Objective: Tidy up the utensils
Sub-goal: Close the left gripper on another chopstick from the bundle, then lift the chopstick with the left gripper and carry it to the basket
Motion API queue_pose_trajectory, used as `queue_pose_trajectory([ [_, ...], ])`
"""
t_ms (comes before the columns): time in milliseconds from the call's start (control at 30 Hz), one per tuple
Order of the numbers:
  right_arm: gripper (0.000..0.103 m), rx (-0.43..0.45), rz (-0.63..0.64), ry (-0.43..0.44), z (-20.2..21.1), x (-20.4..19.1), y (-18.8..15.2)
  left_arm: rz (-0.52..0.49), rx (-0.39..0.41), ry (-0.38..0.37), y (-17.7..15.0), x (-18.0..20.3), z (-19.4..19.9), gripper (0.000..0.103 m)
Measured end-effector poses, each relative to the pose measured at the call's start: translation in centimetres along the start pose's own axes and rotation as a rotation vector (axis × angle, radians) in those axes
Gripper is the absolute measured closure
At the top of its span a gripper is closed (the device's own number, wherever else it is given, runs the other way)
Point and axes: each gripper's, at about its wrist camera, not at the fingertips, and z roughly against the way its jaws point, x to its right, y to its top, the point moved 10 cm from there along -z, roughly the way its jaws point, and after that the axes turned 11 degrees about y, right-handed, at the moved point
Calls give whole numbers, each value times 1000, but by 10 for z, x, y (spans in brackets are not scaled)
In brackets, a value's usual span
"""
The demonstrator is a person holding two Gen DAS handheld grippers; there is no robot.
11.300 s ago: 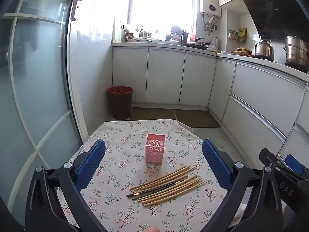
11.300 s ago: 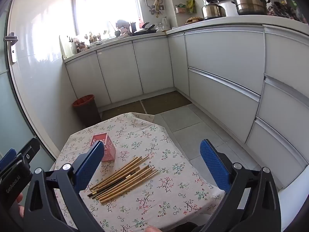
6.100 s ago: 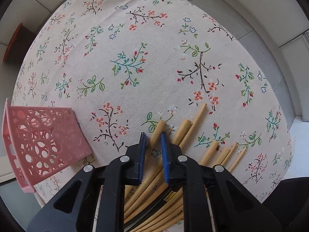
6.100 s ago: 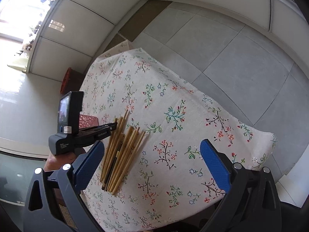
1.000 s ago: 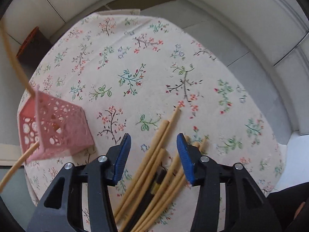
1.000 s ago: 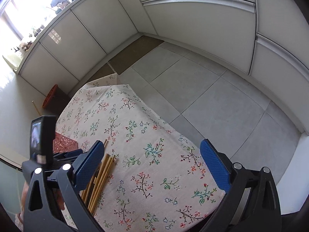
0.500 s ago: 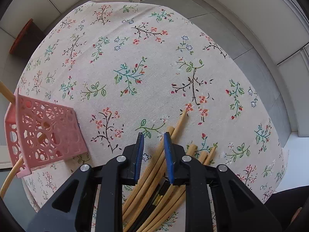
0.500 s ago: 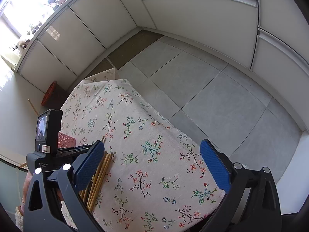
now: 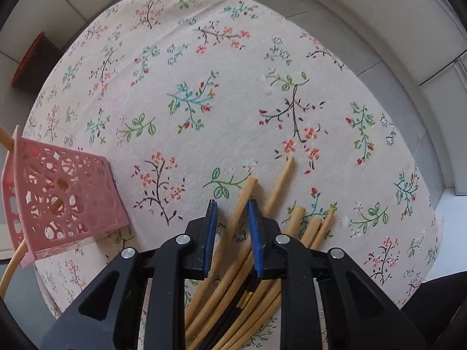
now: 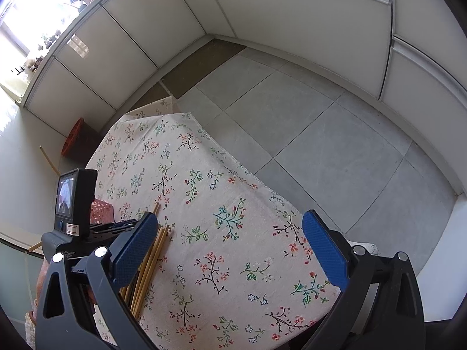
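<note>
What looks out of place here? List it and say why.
The pink holder stands on the floral tablecloth with one chopstick in it, leaning far over its rim. The other chopsticks lie loose and fanned beside it.

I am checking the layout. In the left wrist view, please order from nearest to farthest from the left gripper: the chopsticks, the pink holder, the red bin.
1. chopsticks: between the pads of the left gripper.
2. pink holder: to the left on the tablecloth.
3. red bin: on the floor, upper left.
</note>
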Motion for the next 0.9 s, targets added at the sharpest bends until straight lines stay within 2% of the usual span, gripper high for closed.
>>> queue_pose_trajectory([
  [67, 6, -24, -15, 8, -5, 0, -4, 17, 1, -32, 0, 1, 0, 89],
  [167, 6, -71, -50, 24, -18, -4, -11, 56, 27, -49, -3, -1, 0, 90],
  [300, 6, -131, -60, 32, -43, -21, -22, 91, 93, 16, -19, -19, 7, 92],
  [400, 7, -177, -72, 45, -64, -39, -31, 134, 123, 16, -38, -36, 27, 93],
  [467, 12, -201, -91, 50, -77, -49, -38, 146, 160, 19, -48, -43, 46, 94],
  [533, 30, -216, -69, 17, -88, -57, -43, 169, 212, 18, -65, -54, 72, 95],
  [600, 42, -241, -56, -12, -101, -64, -49, 211, 256, 3, -83, -64, 96, 97],
  [700, 67, -286, -63, -31, -117, -71, -59, 244, 316, -10, -105, -64, 131, 97],
  [833, 73, -281, -67, -53, -128, -77, -63, 261, 378, -42, -123, -66, 158, 97],
  [900, 73, -285, -92, -37, -131, -80, -65, 269, 396, -60, -128, -72, 166, 97],
])
